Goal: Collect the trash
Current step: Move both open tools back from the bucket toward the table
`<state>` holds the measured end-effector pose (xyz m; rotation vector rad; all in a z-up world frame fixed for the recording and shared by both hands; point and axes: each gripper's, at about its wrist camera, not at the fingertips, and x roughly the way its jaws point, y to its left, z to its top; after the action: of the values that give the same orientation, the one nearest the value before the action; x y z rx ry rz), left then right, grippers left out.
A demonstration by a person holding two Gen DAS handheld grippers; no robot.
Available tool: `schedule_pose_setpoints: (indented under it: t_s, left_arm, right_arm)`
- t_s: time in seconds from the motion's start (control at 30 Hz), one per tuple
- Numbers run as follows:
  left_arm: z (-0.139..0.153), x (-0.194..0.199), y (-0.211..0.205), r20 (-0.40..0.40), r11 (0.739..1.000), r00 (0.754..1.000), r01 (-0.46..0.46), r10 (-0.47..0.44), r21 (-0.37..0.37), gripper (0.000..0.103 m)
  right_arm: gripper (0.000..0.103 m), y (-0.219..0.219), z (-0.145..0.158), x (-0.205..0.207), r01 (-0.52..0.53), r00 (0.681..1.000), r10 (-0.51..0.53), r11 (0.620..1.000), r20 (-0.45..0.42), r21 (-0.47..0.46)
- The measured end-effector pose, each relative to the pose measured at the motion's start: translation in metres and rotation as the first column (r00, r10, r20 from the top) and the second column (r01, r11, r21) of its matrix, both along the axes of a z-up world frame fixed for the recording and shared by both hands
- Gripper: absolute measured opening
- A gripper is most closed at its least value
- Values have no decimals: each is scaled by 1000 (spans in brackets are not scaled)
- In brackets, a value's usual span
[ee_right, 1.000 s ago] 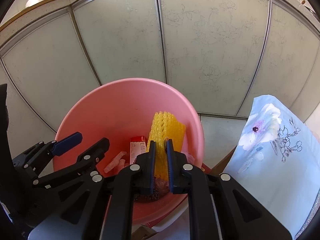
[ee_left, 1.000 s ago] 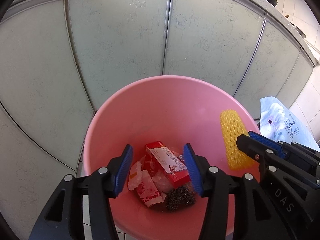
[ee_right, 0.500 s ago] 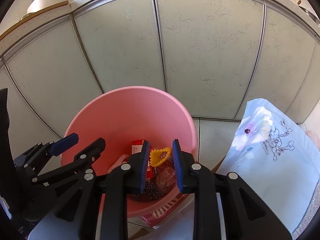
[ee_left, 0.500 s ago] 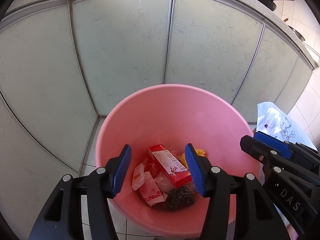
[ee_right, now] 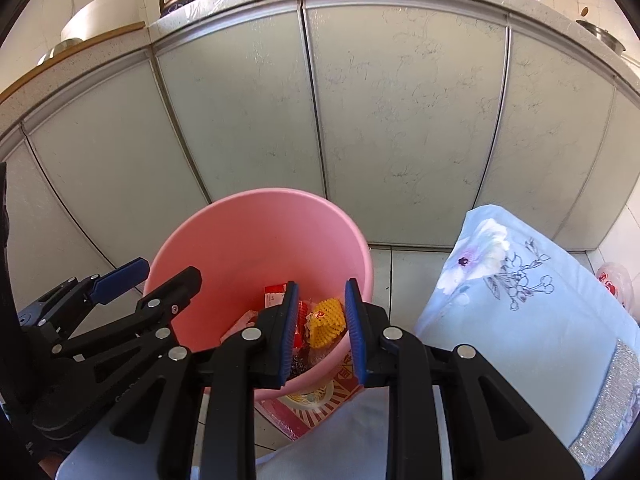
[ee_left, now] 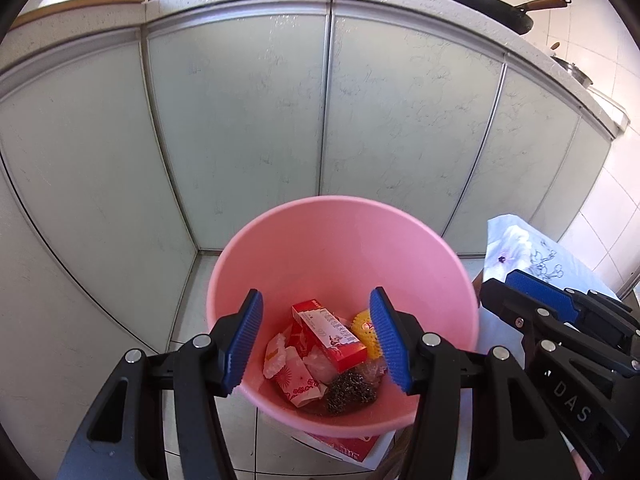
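Left wrist view: the left gripper point(ee_left: 316, 344) hangs with jaws wide apart, holding nothing, over the round pink plastic bucket point(ee_left: 340, 240), where a red cardboard box point(ee_left: 328, 334), steel-wool scourer point(ee_left: 350, 388) and yellow foam net point(ee_left: 366, 332) lie. Right wrist view: the right gripper point(ee_right: 322, 330) is likewise parted and empty above that bucket point(ee_right: 256, 240), the yellow net point(ee_right: 326, 322) inside, a pale blue floral cushion point(ee_right: 532, 300) beside.

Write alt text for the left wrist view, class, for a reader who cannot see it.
The open left gripper hovers empty above a pink bucket holding trash: a red box, a yellow foam net, wrappers and a steel scourer. The open right gripper sits at right, pale cabinet doors behind.
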<state>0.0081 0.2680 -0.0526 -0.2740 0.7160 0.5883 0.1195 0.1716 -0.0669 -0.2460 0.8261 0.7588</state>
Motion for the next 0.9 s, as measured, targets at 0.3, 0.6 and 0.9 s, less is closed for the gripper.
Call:
schedule_pose_setpoints:
  t_s: [0.3,0.6,0.9]
  left_arm:
    - [20,-14,-15,32,999,999,24,-25,31,55]
    - [36,-22,-43,53,996,995,77,-80,52,55]
    - [44,-19,-83,51,985,986,155,-159,76,55]
  right_arm:
    - [24,-15,18,-11,10,1000,-10,1000,28,21]
    - [24,-47,33,-22,39,998,-41,999,49,37]
    - [24,-90,39,-31,92,994,-94,995,60,42]
